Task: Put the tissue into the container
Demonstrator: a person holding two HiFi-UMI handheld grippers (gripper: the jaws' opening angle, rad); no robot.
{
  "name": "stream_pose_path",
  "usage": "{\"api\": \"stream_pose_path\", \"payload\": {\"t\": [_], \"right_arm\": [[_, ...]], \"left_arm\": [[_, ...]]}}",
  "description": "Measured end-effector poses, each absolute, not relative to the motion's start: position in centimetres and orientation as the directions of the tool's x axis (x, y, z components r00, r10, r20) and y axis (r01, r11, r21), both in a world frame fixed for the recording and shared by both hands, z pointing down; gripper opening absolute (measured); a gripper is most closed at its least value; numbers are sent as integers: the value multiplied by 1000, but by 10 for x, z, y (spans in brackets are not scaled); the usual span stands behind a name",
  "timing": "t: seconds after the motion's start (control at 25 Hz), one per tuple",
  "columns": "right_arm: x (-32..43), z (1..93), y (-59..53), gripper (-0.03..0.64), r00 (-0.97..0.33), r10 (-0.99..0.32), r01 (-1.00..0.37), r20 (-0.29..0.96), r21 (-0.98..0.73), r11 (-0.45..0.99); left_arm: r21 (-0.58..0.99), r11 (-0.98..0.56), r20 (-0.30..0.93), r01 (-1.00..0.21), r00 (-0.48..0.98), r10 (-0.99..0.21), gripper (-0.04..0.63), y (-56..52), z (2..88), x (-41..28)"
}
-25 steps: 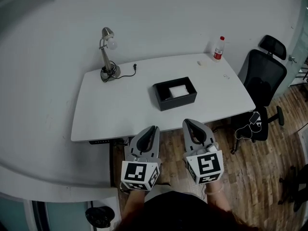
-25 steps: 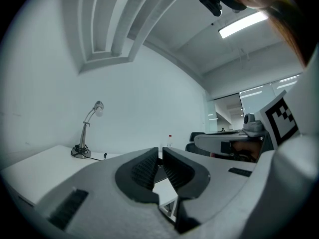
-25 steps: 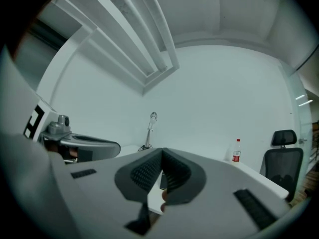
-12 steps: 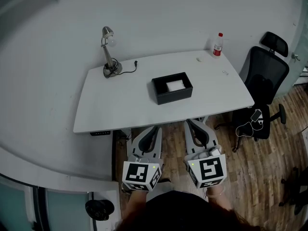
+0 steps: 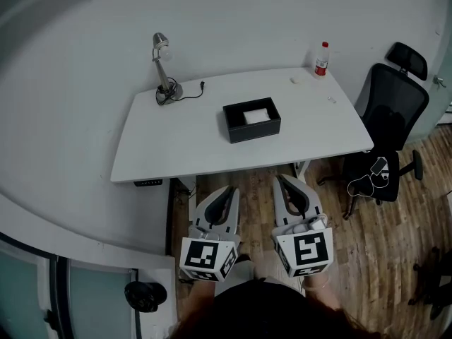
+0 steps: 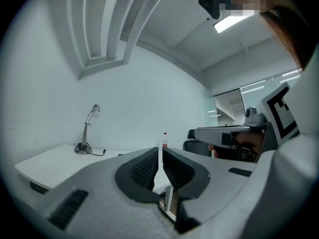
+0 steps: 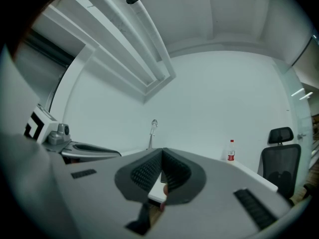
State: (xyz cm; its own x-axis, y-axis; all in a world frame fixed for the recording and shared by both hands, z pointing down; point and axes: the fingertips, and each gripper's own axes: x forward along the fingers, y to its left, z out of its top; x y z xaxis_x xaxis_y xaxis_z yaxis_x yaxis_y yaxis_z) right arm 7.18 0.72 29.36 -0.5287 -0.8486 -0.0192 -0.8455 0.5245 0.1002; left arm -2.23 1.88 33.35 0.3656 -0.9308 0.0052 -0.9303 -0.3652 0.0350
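Seen from above, a white table stands against a pale wall, over a wooden floor.

At the table's far-left corner is a desk lamp, its cord curling beside the base. Off the table's near edge, over the floor, the left gripper points toward the table. Its own view shows the jaws clenched together with only a hairline slit between the pads and nothing in them.

Near the middle of the table sits the black container, open-topped, its long axis running along the table's length. A white rectangle lies inside it — most likely the tissue, though it is too small here to be sure.

The right gripper is held beside the left one, also short of the near edge, jaws pressed shut and empty. The container lies straight ahead of both grippers and between their lines, well apart from either; neither is clearly nearer.

At the far-right corner stands a red-capped bottle. A black office chair is past the table's right edge.

Both gripper views lose the container behind their own jaws, and the hands are mostly covered by the marker cubes — a few specks near the bottle cannot be made out.
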Motion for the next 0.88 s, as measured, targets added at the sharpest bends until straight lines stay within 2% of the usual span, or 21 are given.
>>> {"api": "stream_pose_path", "payload": {"t": [0.88], "right_arm": [[92,303,11,18,-546,-837,-838,-34,38,545]], "left_arm": [[-8,-383,27,-924,382,-924,44,31,331,0]]}}
